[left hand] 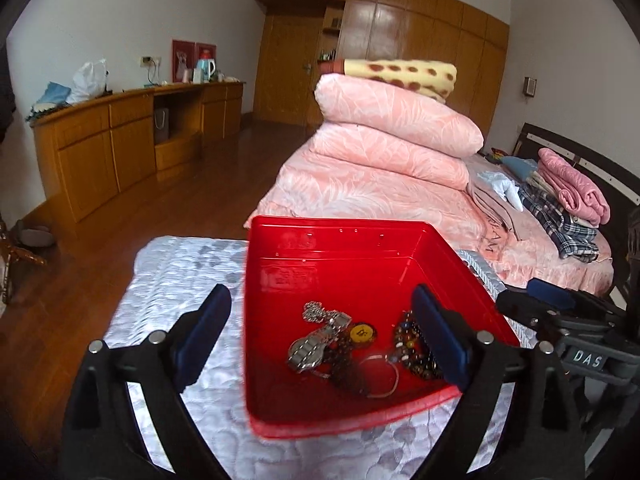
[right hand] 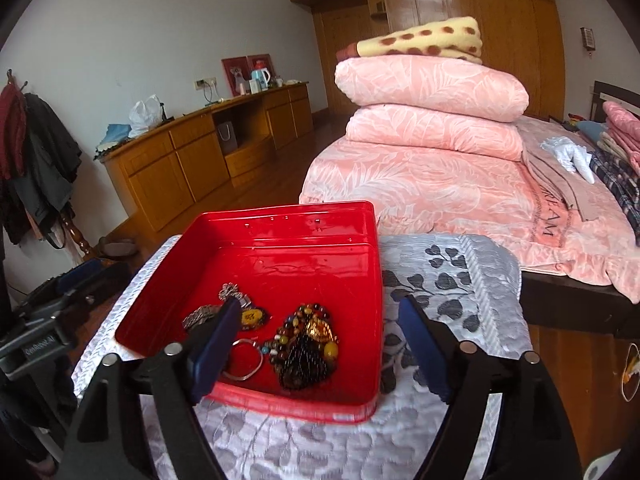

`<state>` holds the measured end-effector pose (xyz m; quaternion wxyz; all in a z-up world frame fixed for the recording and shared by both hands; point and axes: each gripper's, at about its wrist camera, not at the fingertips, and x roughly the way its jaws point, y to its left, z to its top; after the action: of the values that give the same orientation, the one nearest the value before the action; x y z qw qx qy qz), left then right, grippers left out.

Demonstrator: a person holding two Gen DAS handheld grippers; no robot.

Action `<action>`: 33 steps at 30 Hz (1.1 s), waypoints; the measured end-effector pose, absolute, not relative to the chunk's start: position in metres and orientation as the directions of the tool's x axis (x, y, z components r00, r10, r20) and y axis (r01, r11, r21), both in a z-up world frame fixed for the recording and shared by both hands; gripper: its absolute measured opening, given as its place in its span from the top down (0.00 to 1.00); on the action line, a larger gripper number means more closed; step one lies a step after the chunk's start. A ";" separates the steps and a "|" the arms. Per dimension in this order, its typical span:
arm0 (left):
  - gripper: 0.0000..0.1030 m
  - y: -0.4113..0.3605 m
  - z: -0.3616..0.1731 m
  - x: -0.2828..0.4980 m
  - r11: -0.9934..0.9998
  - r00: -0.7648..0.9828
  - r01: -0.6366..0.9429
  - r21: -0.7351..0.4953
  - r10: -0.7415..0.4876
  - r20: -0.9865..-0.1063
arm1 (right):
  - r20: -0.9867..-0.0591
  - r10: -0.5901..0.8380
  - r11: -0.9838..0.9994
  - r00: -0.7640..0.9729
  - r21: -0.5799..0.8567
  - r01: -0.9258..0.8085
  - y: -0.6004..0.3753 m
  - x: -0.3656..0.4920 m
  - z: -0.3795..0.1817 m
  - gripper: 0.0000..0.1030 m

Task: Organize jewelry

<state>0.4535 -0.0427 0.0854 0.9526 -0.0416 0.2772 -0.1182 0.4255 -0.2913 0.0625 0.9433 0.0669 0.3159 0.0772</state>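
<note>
On the bed cloth (right hand: 440, 280), my two grippers (left hand: 322, 334) (right hand: 316, 344) are wide open, empty; the jewelry (right hand: 308, 344) lies in the red box (right hand: 280, 256), so next I pick a piece.

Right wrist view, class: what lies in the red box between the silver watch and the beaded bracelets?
A yellow round pendant lies between the silver watch and the beaded bracelets in the red box, in the right wrist view.

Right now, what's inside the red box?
In the red box: a silver watch, a yellow pendant, a thin ring bangle and a bead pile. Anything beneath the beads is hidden.
</note>
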 end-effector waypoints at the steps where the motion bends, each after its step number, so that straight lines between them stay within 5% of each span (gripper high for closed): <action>1: 0.11 -0.040 0.087 0.446 0.970 0.824 0.199 -0.139 -0.243 -0.511 | -0.580 0.187 0.979 0.793 0.175 -0.103 -0.292 0.419 0.063 0.18; 8: 0.05 -0.033 0.095 0.395 0.969 0.847 0.201 -0.141 -0.244 -0.472 | -0.527 0.196 0.975 0.827 0.191 -0.110 -0.294 0.366 0.069 0.06; 33: 0.05 -0.042 0.091 0.276 0.972 0.877 0.225 -0.065 -0.231 -0.421 | -0.461 0.205 0.976 0.863 0.158 -0.148 -0.278 0.250 0.074 0.06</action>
<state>0.2755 -0.0418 0.0906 0.9688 -0.0069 0.2180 -0.1178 0.2495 -0.2784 0.0743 0.9635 0.0588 0.2448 0.0916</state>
